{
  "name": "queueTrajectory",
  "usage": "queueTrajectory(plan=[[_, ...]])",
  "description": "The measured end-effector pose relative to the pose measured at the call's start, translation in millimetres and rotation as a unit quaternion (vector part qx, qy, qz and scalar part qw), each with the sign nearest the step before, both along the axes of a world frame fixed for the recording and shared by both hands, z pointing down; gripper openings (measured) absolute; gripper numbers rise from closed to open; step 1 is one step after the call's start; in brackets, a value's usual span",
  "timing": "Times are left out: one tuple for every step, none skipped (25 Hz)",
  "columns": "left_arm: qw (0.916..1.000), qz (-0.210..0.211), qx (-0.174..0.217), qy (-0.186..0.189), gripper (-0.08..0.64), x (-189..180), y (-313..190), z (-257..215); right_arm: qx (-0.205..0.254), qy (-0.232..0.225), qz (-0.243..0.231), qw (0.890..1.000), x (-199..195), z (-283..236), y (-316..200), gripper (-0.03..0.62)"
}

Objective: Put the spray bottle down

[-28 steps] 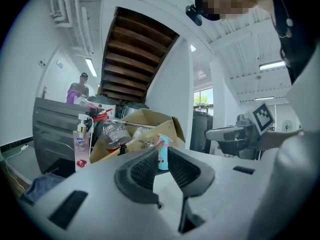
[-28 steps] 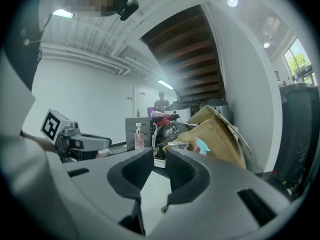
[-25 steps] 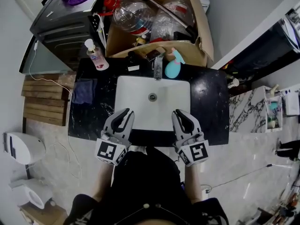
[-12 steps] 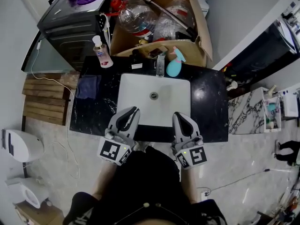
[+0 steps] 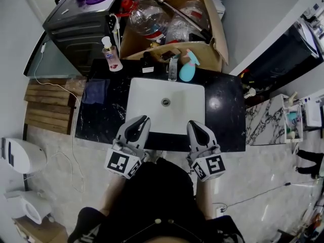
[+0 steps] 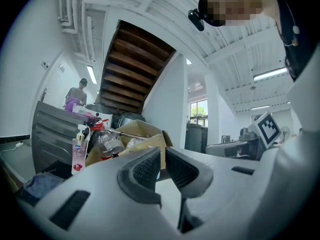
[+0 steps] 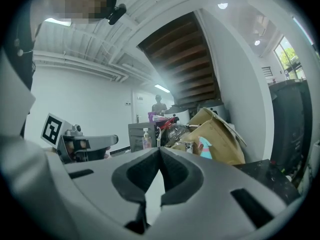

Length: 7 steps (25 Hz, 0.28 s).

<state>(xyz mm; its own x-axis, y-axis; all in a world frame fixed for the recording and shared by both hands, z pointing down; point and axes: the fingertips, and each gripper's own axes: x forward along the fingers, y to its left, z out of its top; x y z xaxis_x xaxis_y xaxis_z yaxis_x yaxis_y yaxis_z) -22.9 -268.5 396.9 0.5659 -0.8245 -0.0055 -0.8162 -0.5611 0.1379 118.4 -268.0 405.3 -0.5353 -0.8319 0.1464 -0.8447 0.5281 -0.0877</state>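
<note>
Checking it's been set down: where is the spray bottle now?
Head view: the spray bottle sits on the black counter behind the sink, just right of the faucet.

Spray bottle [image 5: 187, 71] plastic; countertop [image 5: 223, 110] glossy black; sink [image 5: 147, 105] smooth white; box [image 5: 207, 59] cardboard.

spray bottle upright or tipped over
Upright: the spray bottle stands on the counter behind the sink, nozzle uppermost.

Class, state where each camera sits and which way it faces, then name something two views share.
Head view: on the person's head, facing steeply down at the sink; left gripper, right gripper, torso show.
Left gripper view: on the left gripper, facing the cardboard box past its own jaws.
Right gripper view: on the right gripper, likewise.
Shared: head and right gripper views show the spray bottle.
</note>
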Motion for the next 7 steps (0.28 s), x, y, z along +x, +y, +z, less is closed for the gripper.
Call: queueTrajectory(plan=[[1.0000,0.000,-0.001,0.000,0.034,1,1,1,-0.001,0.000,0.002,1.000,3,0,0,0.003],[1.0000,0.000,-0.002,-0.001,0.034,1,2,1,-0.002,0.000,0.004,1.000,5,1,1,0.003],[1.0000,0.000,-0.003,-0.001,0.034,2,3,2,-0.003,0.001,0.005,1.000,8,1,1,0.003],[1.0000,0.000,-0.004,-0.001,0.034,2,4,2,-0.003,0.001,0.007,1.000,10,0,2,0.003],[1.0000,0.000,-0.005,-0.002,0.034,3,4,3,-0.003,0.002,0.008,1.000,12,0,2,0.003],[1.0000,0.000,-0.006,-0.002,0.034,3,5,3,-0.003,0.003,0.009,1.000,14,0,2,0.003],[1.0000,0.000,-0.007,-0.002,0.034,4,5,3,-0.003,0.004,0.011,1.000,15,0,3,0.003]])
